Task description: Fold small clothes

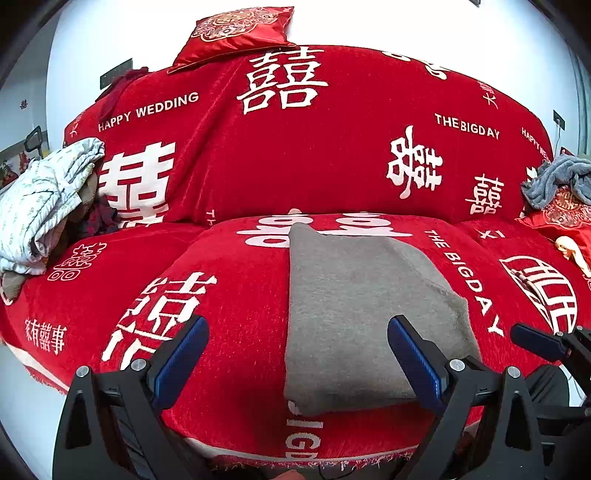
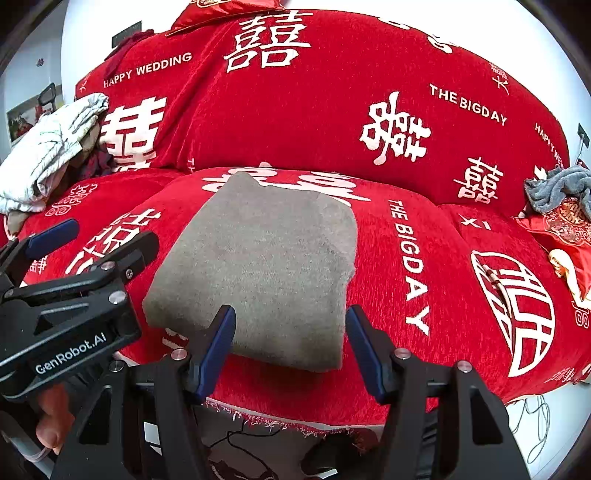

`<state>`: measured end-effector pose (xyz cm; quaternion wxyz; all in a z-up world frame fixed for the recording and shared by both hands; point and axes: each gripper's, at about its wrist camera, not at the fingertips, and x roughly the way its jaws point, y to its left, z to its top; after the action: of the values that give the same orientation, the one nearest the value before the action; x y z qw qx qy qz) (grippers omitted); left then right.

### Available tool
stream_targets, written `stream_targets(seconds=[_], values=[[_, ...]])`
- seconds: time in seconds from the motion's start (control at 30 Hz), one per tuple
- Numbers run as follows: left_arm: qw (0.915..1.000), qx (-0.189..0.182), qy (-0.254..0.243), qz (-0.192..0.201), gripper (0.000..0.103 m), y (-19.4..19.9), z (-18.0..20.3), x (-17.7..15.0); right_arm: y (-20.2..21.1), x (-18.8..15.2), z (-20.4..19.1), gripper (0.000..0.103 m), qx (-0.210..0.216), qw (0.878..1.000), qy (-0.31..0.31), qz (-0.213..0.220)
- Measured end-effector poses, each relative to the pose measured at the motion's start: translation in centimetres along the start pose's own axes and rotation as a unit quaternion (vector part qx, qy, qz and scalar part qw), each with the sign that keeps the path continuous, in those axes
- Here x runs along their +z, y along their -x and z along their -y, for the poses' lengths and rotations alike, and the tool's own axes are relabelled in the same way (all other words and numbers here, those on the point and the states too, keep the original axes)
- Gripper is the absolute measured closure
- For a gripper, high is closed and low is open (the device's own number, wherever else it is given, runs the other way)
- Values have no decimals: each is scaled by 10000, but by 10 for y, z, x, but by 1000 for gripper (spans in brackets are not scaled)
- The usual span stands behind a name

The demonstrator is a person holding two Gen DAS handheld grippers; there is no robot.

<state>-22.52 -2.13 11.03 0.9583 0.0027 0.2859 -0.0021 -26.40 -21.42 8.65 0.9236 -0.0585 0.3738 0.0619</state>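
Note:
A grey knitted garment lies folded flat on the middle seat of a red sofa; it also shows in the right wrist view. My left gripper is open and empty, just in front of the garment's near left edge. My right gripper is open and empty, its fingers either side of the garment's near right corner, above it. The left gripper's body shows at the left of the right wrist view. A right fingertip shows at the right of the left wrist view.
The red sofa cover carries white characters. A white patterned pile of clothes lies on the left seat. A grey-blue cloth rests on a red cushion at the right. A red cushion sits on the backrest.

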Motion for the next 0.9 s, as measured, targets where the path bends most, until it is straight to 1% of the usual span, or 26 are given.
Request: stream_targets(seconds=[0.63,0.9], values=[[10000,65,-29,12,5,5,2,-1,7,-2,1,37,68,9999,-40,79],[9999,56,-133,-16,5,5,5,-2,8,-2,4,37,101,9999,-71,92]])
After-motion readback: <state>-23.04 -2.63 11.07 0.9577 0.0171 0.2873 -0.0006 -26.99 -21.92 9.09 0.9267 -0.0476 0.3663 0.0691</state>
